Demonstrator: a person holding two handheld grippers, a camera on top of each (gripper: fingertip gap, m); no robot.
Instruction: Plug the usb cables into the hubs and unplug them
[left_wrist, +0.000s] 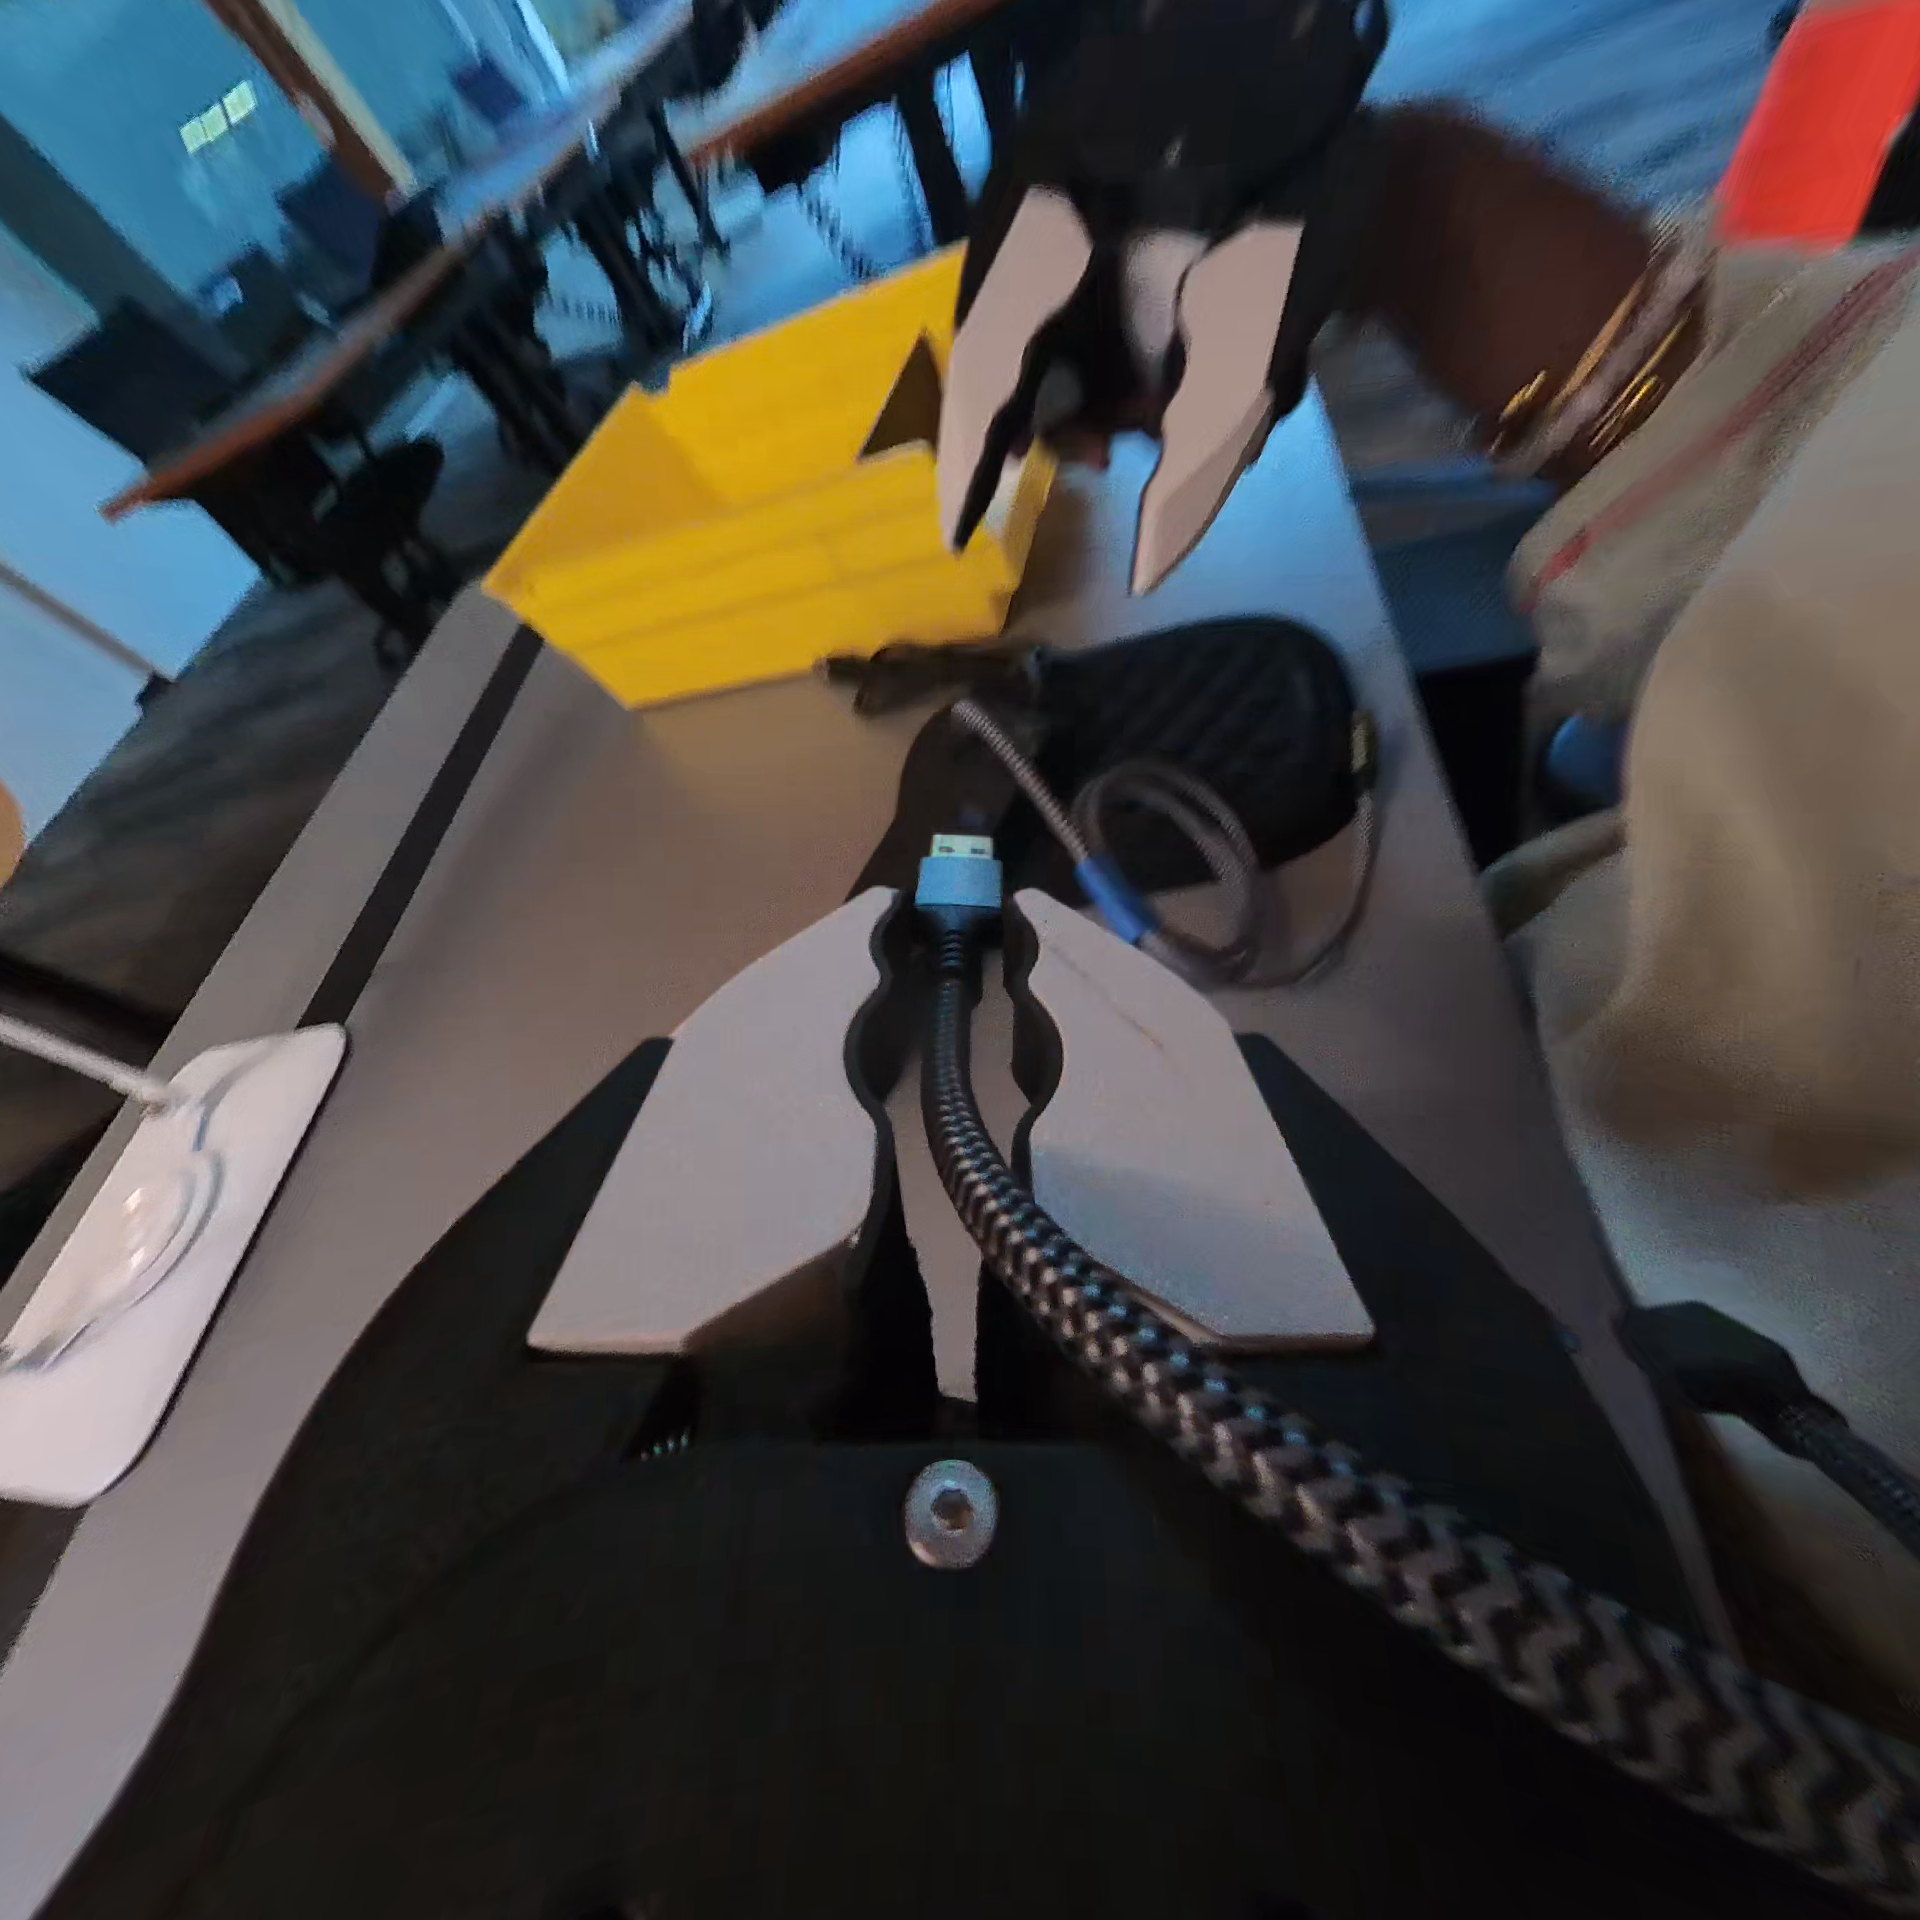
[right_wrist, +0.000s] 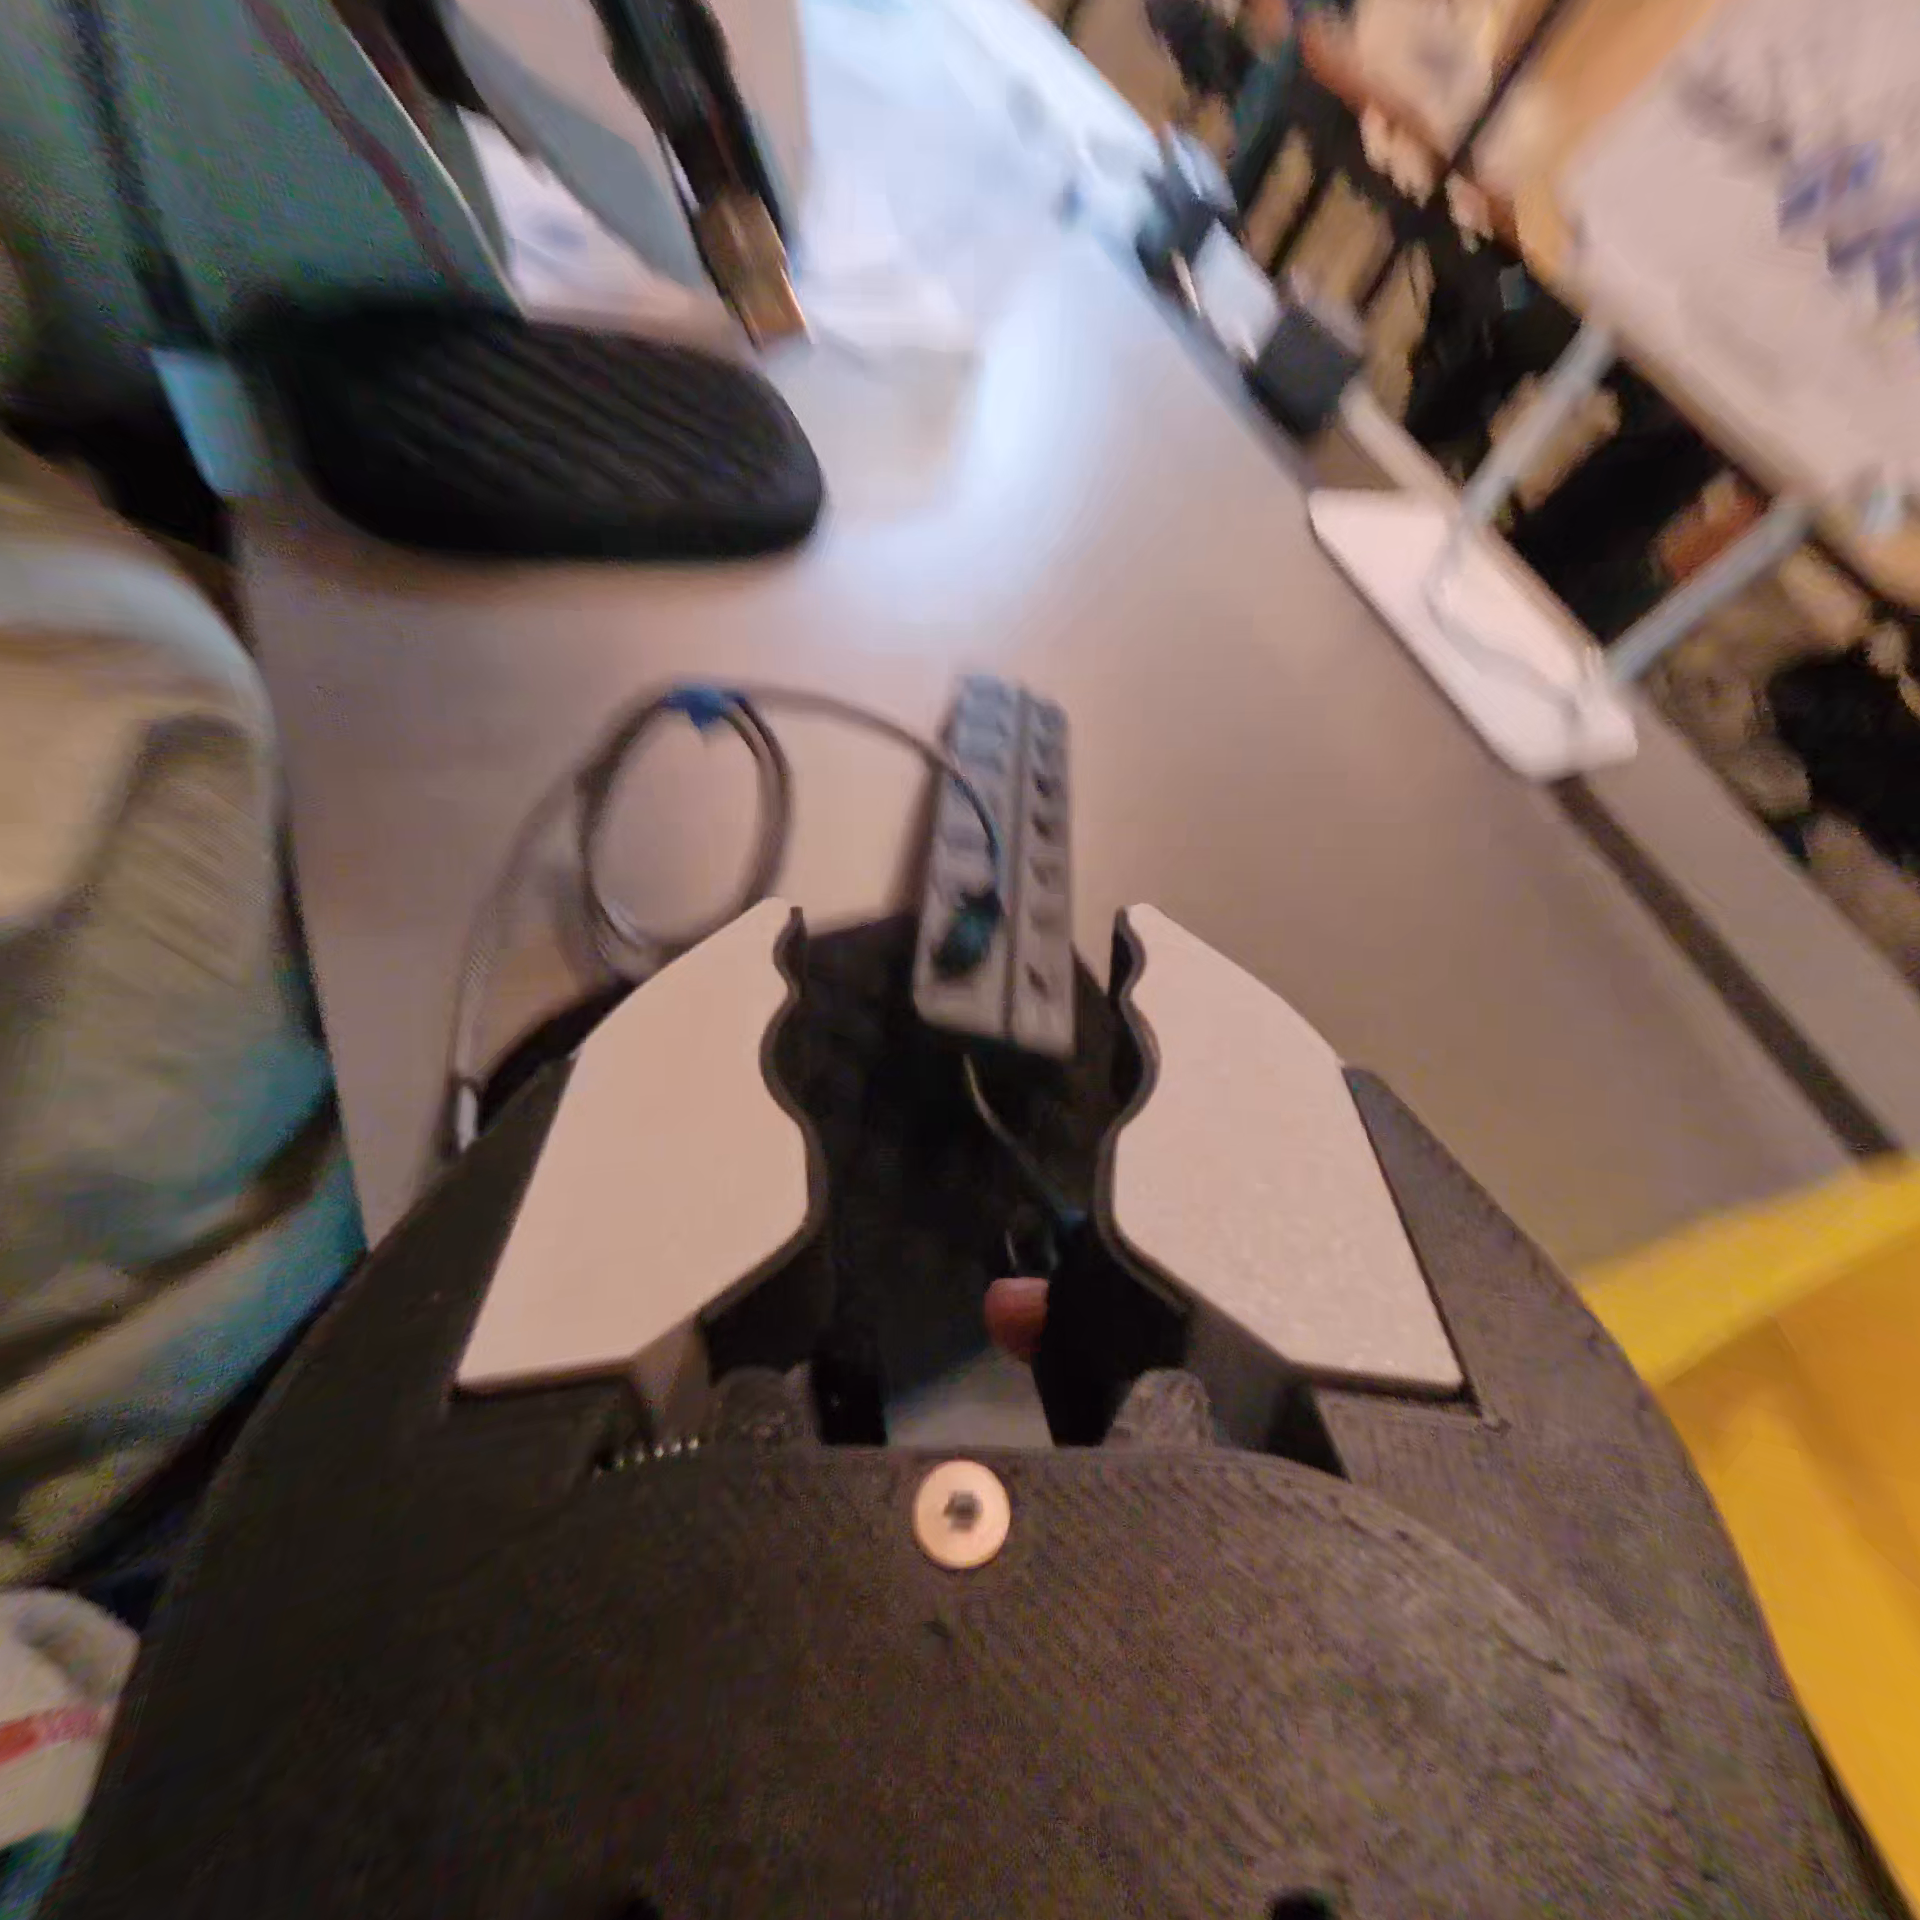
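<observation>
My left gripper (left_wrist: 956, 909) is shut on a black-and-grey braided USB cable (left_wrist: 1039, 1226), just behind its grey plug (left_wrist: 956, 868). The metal tip sticks out past the fingertips, above the table. My right gripper (right_wrist: 956, 925) is open and empty. It also shows in the left wrist view (left_wrist: 1081, 540), hanging over the far table. A grey multi-port hub (right_wrist: 1003, 883) lies on the table, its near end between the right fingertips. A thin dark cable with a small plug (right_wrist: 966, 935) lies on the hub; blur hides whether it is plugged in.
A coiled grey cable with a blue connector (left_wrist: 1112, 894) (right_wrist: 675, 821) lies by a black ribbed pouch (left_wrist: 1195, 717) (right_wrist: 540, 447). A yellow bin (left_wrist: 769, 540) (right_wrist: 1787, 1403) and a white stand base (left_wrist: 156, 1226) (right_wrist: 1475, 634) sit on the grey table. A person's beige clothing (left_wrist: 1714, 935) borders it. The tips of one gripper are about 15 cm away from the tips of the other. The left gripper is farther from the black ribbed pouch (left_wrist: 1195, 717), some 20 cm, than the right, some 8 cm.
</observation>
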